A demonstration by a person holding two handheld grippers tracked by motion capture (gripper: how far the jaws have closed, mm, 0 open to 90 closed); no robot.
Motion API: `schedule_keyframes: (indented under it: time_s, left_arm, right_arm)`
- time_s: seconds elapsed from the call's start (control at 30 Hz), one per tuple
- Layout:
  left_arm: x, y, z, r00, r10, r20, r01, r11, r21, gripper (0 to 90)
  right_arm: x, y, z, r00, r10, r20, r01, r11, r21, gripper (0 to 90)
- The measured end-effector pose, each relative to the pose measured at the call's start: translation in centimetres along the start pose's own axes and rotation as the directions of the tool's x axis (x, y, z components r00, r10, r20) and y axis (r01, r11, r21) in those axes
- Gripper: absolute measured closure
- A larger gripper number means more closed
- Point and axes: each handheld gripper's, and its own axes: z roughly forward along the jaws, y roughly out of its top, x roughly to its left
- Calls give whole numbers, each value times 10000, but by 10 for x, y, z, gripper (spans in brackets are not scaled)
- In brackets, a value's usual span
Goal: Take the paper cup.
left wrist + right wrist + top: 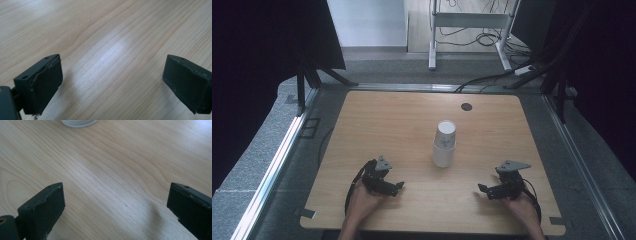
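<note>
A stack of white paper cups stands upside down near the middle of the wooden table. My left gripper rests low over the table at the near left, held by a hand, pointing right. Its jaws stand wide apart over bare wood with nothing between them. My right gripper sits at the near right, pointing left, also open and empty. The rim of the lowest cup shows at the top edge of the right gripper view. Both grippers are well short of the cups.
A small dark round grommet sits in the table near its far edge. Metal rails run along both sides of the table. Beyond it are a white desk frame and cables on the floor.
</note>
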Motion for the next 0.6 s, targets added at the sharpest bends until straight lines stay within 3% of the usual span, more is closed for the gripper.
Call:
schedule_keyframes:
  time_s: [0.33,0.6]
  left_arm:
    - [-5,17,-1,9990,424,127,-422,9989,-213,29]
    - [-8,33,-2,9963,720,459,-695,9961,-547,41]
  right_arm:
    - [3,13,-5,9995,-238,-225,235,9996,-139,13]
    - [6,25,-6,9969,-371,-700,347,9988,-345,13]
